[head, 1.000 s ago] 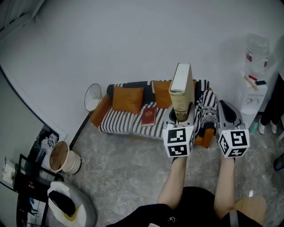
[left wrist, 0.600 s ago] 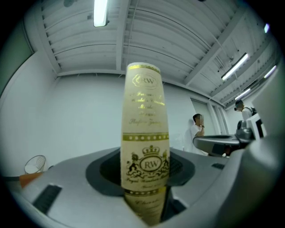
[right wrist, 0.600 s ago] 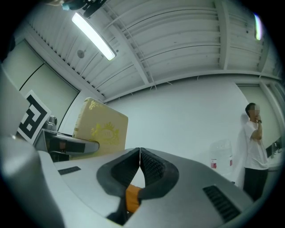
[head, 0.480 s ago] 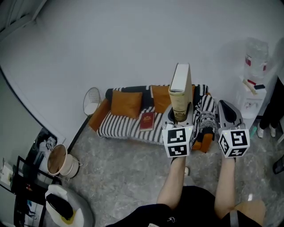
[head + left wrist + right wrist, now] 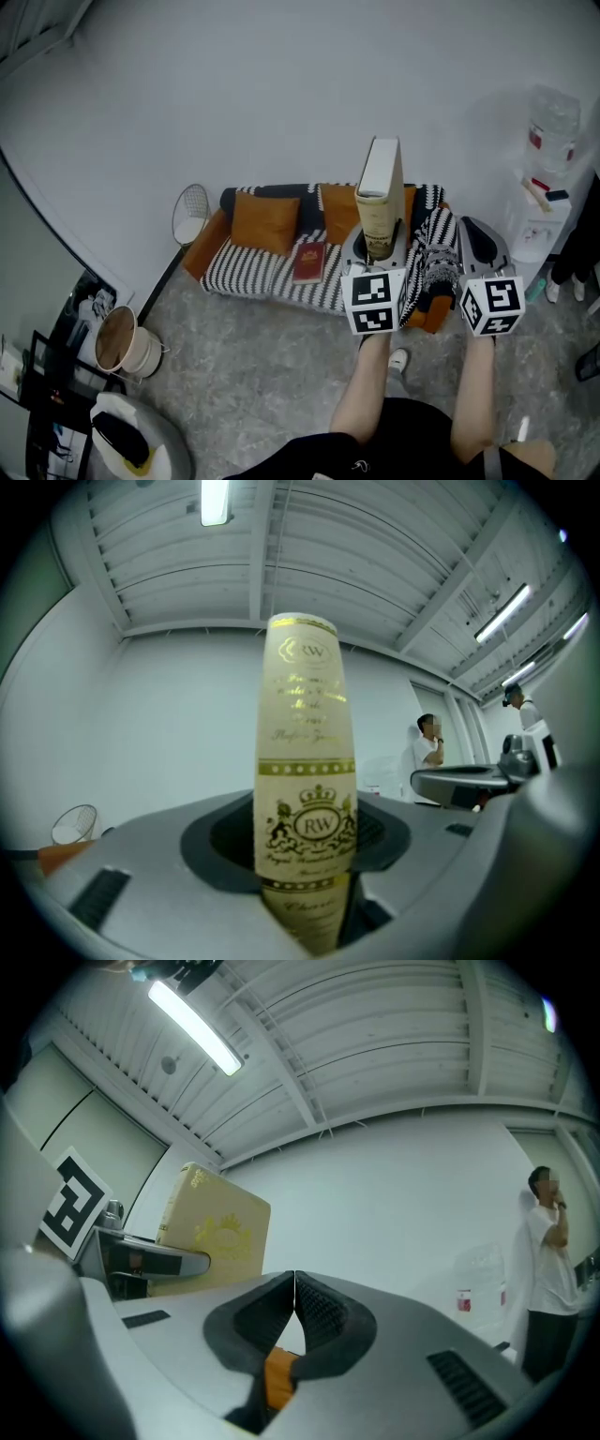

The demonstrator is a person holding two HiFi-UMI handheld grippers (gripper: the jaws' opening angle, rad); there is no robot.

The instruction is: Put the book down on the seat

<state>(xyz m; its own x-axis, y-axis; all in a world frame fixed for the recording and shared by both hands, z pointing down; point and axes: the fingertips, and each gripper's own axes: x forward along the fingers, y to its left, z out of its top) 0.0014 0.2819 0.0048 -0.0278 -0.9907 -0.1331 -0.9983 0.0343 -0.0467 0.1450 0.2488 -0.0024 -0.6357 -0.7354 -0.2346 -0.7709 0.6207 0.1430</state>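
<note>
A thick cream book [image 5: 380, 202] with gold print stands upright between the jaws of my left gripper [image 5: 378, 246], which is shut on its lower end. In the left gripper view its spine [image 5: 307, 789] fills the middle, clamped by the left gripper [image 5: 305, 841]. My right gripper [image 5: 478, 239] is beside it on the right, shut and empty; its pads meet in the right gripper view [image 5: 294, 1312], where the book [image 5: 214, 1232] shows at left. Beyond and below both grippers stands a sofa with a striped seat [image 5: 258, 269].
A small red book [image 5: 308, 262] lies on the seat, and orange cushions [image 5: 265, 223] lean on the backrest. A wire bin [image 5: 190, 208] stands left of the sofa and a water dispenser [image 5: 542, 202] to its right. A round pot [image 5: 122, 340] sits lower left. A person [image 5: 553, 1269] stands at right.
The sofa has slid slightly left and down in the head view. Both grippers and the held book keep the same pose.
</note>
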